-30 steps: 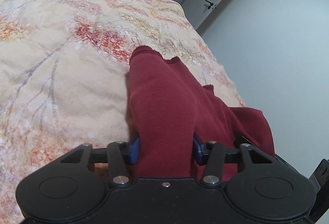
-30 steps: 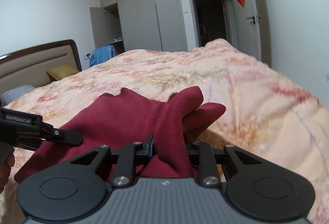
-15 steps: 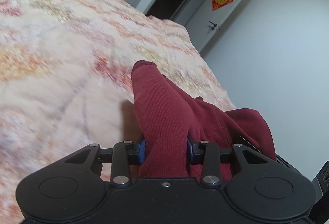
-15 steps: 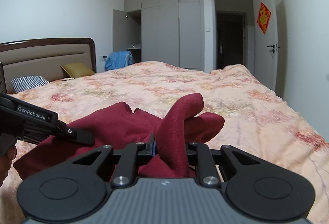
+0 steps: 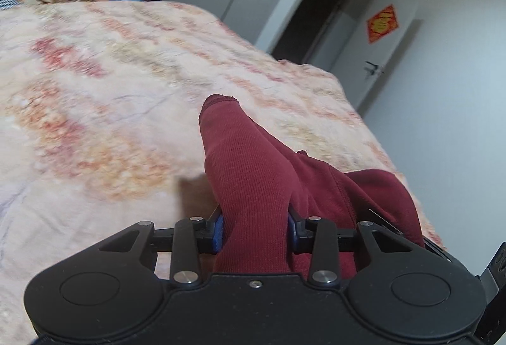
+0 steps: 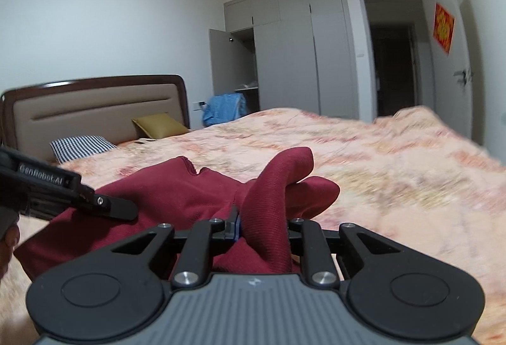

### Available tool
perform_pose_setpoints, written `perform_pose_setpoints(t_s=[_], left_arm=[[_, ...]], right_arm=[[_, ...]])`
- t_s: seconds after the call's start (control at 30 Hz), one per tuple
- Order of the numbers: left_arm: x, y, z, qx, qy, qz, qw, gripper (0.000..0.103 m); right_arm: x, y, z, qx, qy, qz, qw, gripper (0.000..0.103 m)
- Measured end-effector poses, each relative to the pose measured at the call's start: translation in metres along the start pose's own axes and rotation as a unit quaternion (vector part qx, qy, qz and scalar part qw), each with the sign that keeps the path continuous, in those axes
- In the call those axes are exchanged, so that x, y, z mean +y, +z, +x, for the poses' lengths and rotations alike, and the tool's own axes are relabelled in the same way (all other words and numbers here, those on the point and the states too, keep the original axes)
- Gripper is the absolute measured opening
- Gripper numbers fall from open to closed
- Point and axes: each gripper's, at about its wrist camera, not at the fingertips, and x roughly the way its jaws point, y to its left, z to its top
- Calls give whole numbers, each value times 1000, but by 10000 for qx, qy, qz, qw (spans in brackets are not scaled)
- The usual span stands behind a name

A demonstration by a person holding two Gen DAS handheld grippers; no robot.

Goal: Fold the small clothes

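A dark red knit garment [image 5: 249,161] hangs bunched between my two grippers above the floral bed cover [image 5: 95,92]. My left gripper [image 5: 255,231] is shut on a thick fold of it, with a cuffed end sticking up ahead of the blue pads. In the right wrist view my right gripper [image 6: 264,228] is shut on another fold of the red garment [image 6: 177,196], whose end curls over to the right. The left gripper's black housing [image 6: 41,183] reaches in from the left edge over the cloth, a hand behind it.
The bed cover [image 6: 395,174] stretches ahead and drops off at its right edge. A brown headboard [image 6: 95,104], a checked pillow [image 6: 79,147] and a mustard pillow [image 6: 158,125] lie far left. A blue cloth [image 6: 223,107] sits by the grey wardrobe [image 6: 284,60]; a dark doorway [image 6: 392,60] is beyond.
Both grippers have risen and tipped upward with the red garment, so more of the room shows. The left jaws have narrowed on the cloth, which is lifted off the bed cover.
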Motion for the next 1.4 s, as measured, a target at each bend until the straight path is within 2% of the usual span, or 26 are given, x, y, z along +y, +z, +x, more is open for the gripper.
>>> perform_pose_setpoints(t_s=[0.17,0.27,0.33,0.4,0.53,0.67,0.73,0.8,0.93,1.03,1.27,1.4], left_arm=[[22,-17,15,211,102,-256,9994,42],[30,-28,21,217,131,-419,9988,46],[35,-34,23,186,136,-514,9984,48],[38,-37,25,167,144,-604,9979,51],[42,-40,28,193,158,-709,9972,60],[39,-41,24,211,220,-624,9976,70],[37,-42,21,209,255,-562,9979,72],[34,-45,16,196,305,-490,9981,76],[27,-49,8,172,443,-308,9984,85],[22,-52,1,160,598,-230,9978,97],[15,-64,-18,138,680,-164,9975,100],[12,-72,-24,163,723,-144,9971,100]], right_arm=[[-7,-18,22,376,-174,212,9989,22],[-16,-27,25,541,-310,267,9977,30],[-20,-33,26,607,-421,296,9968,41],[-22,-37,27,629,-475,352,9963,45],[-26,-44,25,663,-706,431,9944,66],[-32,-49,16,674,-1002,538,9912,83],[-36,-52,9,660,-1178,592,9891,94],[-43,-55,3,610,-1229,755,9877,98],[-51,-59,-6,471,-1358,997,9846,102],[-49,-59,-8,437,-1577,899,9824,103],[-38,-63,-23,462,-2027,508,9768,103],[-47,-69,-37,535,-1971,691,9765,103]])
